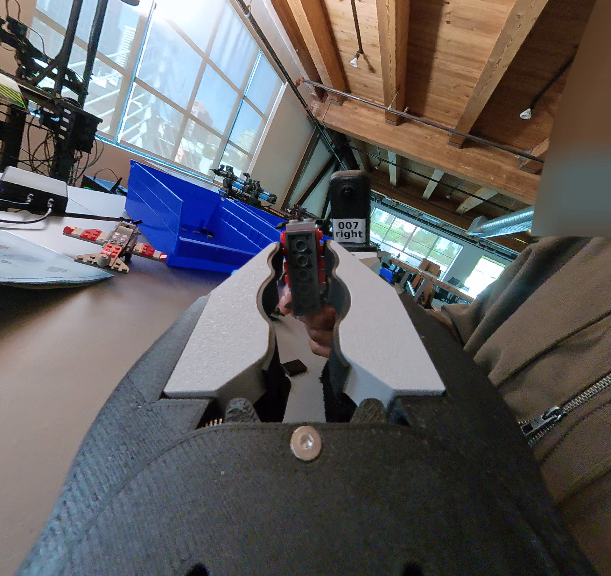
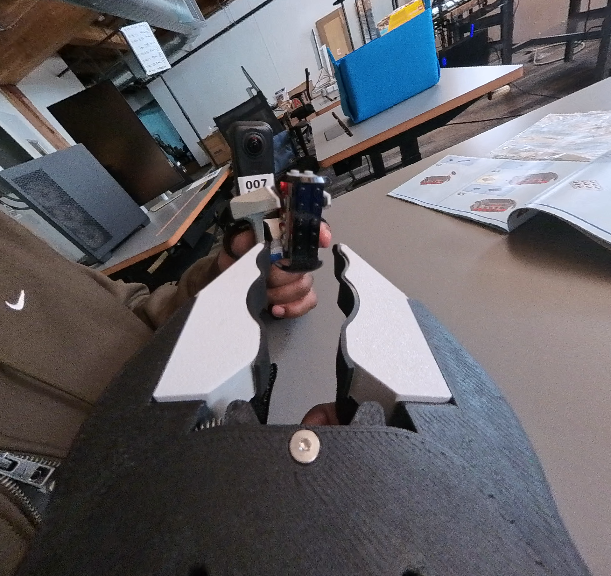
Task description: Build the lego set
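Brown worktop (image 1: 99,345), spanning both views. Blue plastic bin (image 1: 198,226) lying open on the worktop, far side in the left wrist view. Open instruction booklet (image 2: 515,189) lying flat on the worktop, to the right in the right wrist view. Red, tan and grey brick-built aircraft model (image 1: 115,249) resting on the worktop just beside the bin.

Left gripper (image 1: 302,275): raised above the worktop, grey fingers (image 1: 238,312) clamped on the brick assembly (image 1: 303,279), one on each side. Assembly of dark grey, red and light grey bricks, upright between the fingertips, dark grey underside toward the camera.

Right gripper (image 2: 299,255): fingers (image 2: 373,315) apart, not pressing on anything, tips just short of the same assembly (image 2: 302,219) held in the left gripper opposite. Camera body (image 2: 253,150) of the left gripper visible behind the assembly.
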Motion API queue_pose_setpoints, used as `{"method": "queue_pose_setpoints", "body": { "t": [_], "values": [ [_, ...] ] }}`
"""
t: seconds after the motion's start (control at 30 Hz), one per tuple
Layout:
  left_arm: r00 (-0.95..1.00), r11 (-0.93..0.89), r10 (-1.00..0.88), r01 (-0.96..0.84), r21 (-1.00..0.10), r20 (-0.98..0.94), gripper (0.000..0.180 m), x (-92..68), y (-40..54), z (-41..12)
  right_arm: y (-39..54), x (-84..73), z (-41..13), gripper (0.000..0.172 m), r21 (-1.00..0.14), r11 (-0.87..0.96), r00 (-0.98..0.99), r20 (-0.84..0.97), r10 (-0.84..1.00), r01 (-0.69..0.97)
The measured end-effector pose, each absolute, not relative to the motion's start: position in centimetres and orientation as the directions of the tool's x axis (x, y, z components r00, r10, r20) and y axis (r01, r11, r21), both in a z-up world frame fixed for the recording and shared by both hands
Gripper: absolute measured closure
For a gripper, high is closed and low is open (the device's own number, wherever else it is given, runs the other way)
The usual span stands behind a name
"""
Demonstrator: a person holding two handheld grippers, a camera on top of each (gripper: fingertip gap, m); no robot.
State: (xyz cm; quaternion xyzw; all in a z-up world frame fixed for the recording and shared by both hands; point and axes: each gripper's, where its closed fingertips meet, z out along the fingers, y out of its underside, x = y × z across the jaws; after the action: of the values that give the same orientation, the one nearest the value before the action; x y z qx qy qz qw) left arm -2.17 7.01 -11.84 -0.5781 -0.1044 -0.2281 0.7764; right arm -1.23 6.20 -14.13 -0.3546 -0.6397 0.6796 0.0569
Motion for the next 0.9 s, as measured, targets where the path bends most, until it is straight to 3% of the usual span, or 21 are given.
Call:
{"method": "queue_pose_setpoints", "body": {
  "t": [0.23, 0.5, 0.73, 0.83, 0.9],
  "values": [
    [0.873, 0.191, -0.252, 0.468, -0.863, 0.418, 0.156, -1.4, 7.4, -12.2, 5.7, -1.1, -14.2, 0.147, -0.918, -0.142, -0.759, -0.386, 0.525, 0.369],
    [0.855, 0.096, -0.303, 0.467, -0.879, 0.421, 0.154, 0.2, 8.1, -13.2, 7.0, 0.0, -14.2, 0.147, -0.934, -0.036, -0.792, -0.322, 0.519, 0.356],
    [0.865, 0.010, -0.332, 0.402, -0.916, 0.376, 0.155, 2.0, 9.0, -14.3, 7.6, 1.7, -15.4, 0.147, -0.924, 0.174, -0.850, -0.223, 0.478, 0.340],
    [0.871, 0.021, -0.327, 0.395, -0.918, 0.367, 0.156, 1.9, 9.0, -14.2, 7.9, 1.5, -14.9, 0.145, -0.935, 0.177, -0.849, -0.186, 0.494, 0.308],
    [0.871, 0.066, -0.310, 0.421, -0.905, 0.382, 0.156, 1.0, 8.7, -13.6, 8.3, 1.0, -14.2, 0.130, -0.953, 0.132, -0.833, -0.165, 0.528, 0.273]
  ]
}}
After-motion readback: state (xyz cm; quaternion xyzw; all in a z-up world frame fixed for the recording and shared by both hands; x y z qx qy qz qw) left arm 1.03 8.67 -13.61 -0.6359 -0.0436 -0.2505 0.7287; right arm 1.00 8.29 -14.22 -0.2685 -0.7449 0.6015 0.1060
